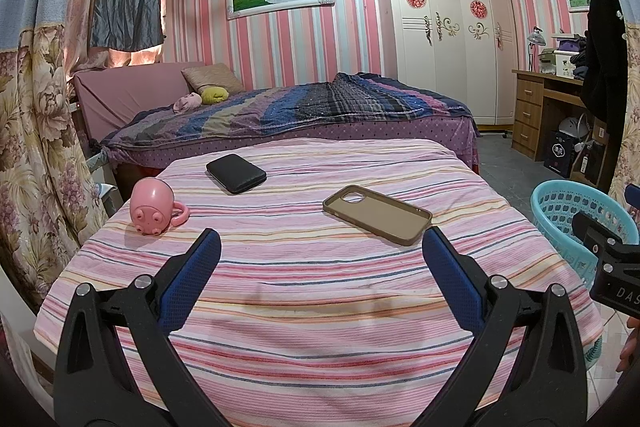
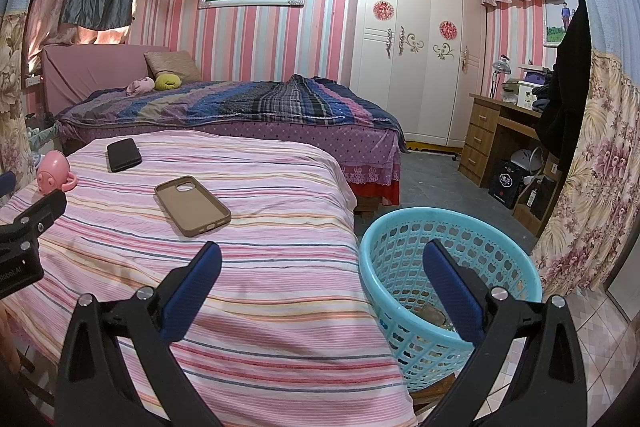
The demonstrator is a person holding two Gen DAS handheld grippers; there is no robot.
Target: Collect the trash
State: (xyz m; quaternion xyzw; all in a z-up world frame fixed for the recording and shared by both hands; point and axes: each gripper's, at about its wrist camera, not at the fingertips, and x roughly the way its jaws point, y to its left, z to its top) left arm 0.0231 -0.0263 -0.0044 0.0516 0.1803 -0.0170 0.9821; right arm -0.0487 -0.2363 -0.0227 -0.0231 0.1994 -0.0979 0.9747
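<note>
A light blue plastic basket (image 2: 404, 255) stands on the floor at the right of a table covered in pink striped cloth (image 2: 248, 267); some scraps lie at its bottom (image 2: 432, 313). My right gripper (image 2: 322, 259) hovers open over the table's right edge and the basket's rim, holding nothing. My left gripper (image 1: 322, 247) is open above the striped cloth (image 1: 320, 287), empty. On the cloth lie a brown phone case (image 1: 378, 215), a black case (image 1: 236, 167) and a pink pig-faced cup (image 1: 154, 207). The basket (image 1: 568, 219) shows at the right edge of the left wrist view.
A bed with a dark patterned quilt (image 1: 304, 107) lies behind the table. A white wardrobe (image 2: 416, 47) and a wooden desk (image 2: 496, 143) stand at the right. Floral curtains (image 2: 592, 187) hang close on both sides. Grey floor (image 2: 432, 183) lies beyond the basket.
</note>
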